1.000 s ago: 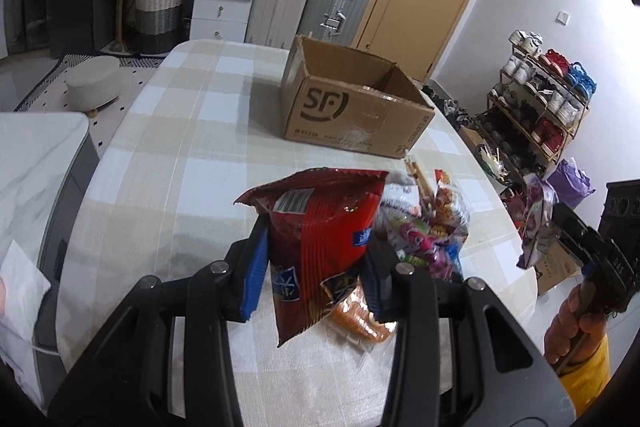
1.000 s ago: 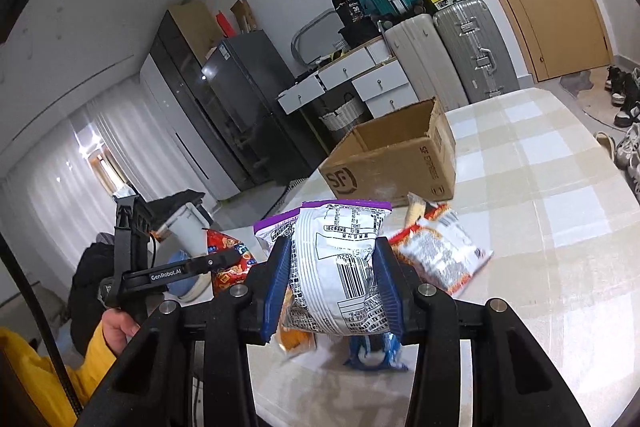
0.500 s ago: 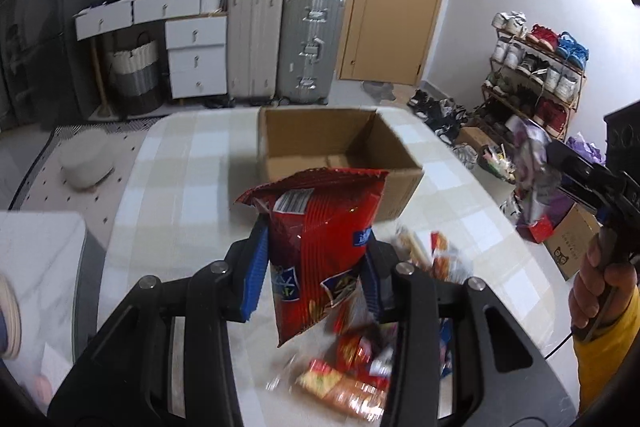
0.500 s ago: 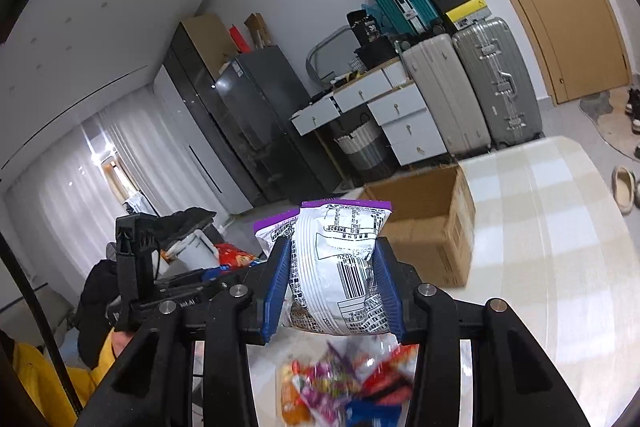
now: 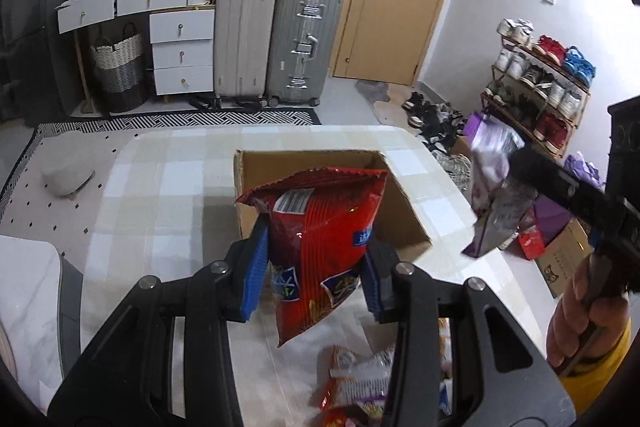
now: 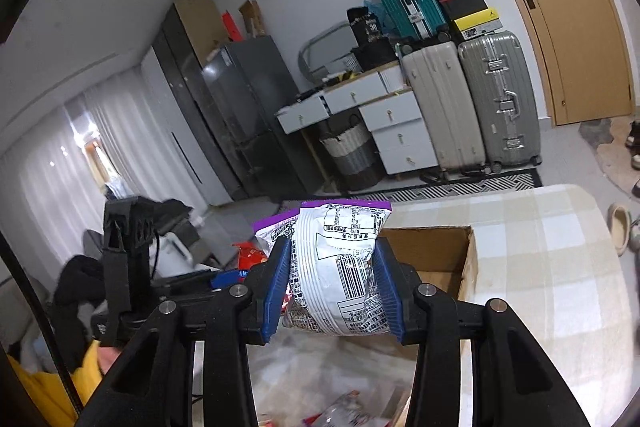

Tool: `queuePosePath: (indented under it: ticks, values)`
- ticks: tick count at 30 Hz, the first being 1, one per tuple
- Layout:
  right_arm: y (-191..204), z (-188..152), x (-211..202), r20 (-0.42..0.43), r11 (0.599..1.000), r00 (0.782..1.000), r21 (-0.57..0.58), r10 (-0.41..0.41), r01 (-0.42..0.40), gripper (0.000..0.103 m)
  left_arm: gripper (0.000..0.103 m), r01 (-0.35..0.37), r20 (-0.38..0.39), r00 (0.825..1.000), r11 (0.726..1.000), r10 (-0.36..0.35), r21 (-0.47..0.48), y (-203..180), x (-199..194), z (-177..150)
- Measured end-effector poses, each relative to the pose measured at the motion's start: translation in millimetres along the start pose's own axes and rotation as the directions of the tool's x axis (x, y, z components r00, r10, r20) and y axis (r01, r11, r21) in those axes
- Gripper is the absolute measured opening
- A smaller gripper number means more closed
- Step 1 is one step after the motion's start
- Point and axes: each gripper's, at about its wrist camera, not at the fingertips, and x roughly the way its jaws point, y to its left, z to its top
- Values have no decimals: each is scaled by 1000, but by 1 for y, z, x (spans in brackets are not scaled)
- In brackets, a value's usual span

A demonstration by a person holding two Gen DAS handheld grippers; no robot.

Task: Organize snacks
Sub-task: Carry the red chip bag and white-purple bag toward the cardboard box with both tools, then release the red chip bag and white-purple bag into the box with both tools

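Red foil fills the middle of the left wrist view: the left tongs (image 5: 314, 277) are clenched on a red snack bag (image 5: 320, 247), blue pads pressing its 2 sides about halfway down, so the sealed top stands above the fingers and the bottom corner dangles below them. That mid-body pinch probably keeps the crinkly pack from sliding out while it is carried. The bag hangs in the air just in front of the open cardboard box (image 5: 404, 219), whose mouth faces up on the checked bench (image 5: 160, 187); it is not yet inside.

From the right wrist view, the right tongs (image 6: 332, 291) grip a white and purple snack bag (image 6: 340, 267) the same way, barcode side toward the camera, purple seal above the pads. The box sits directly beyond it, so this bag is also held short of the opening, lifted clear of the bench.

A few loose snack packets (image 5: 360, 379) lie on the bench below and behind the left tongs, well apart from the box. Judging by this, the sorting is partly done: 2 packs are held, others wait.
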Motion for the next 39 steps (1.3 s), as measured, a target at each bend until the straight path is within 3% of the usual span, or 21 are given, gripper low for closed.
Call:
queuePosePath:
  ticks: [8,26,39]
  values:
    - [-26,8,56,-76,999,996,24,-45,47,42,37,0,-50,999,1000,0,-6,4,55,25]
    - [-81,-5,120,-190,992,976,53,-104,116,42,38,-19,-140,990,1000,16,-21,16,163,50]
    - [-87,-21,141,-250,990,959,17,-133,141,42,38,-22,-211,977,999,14,-34,27,208,33]
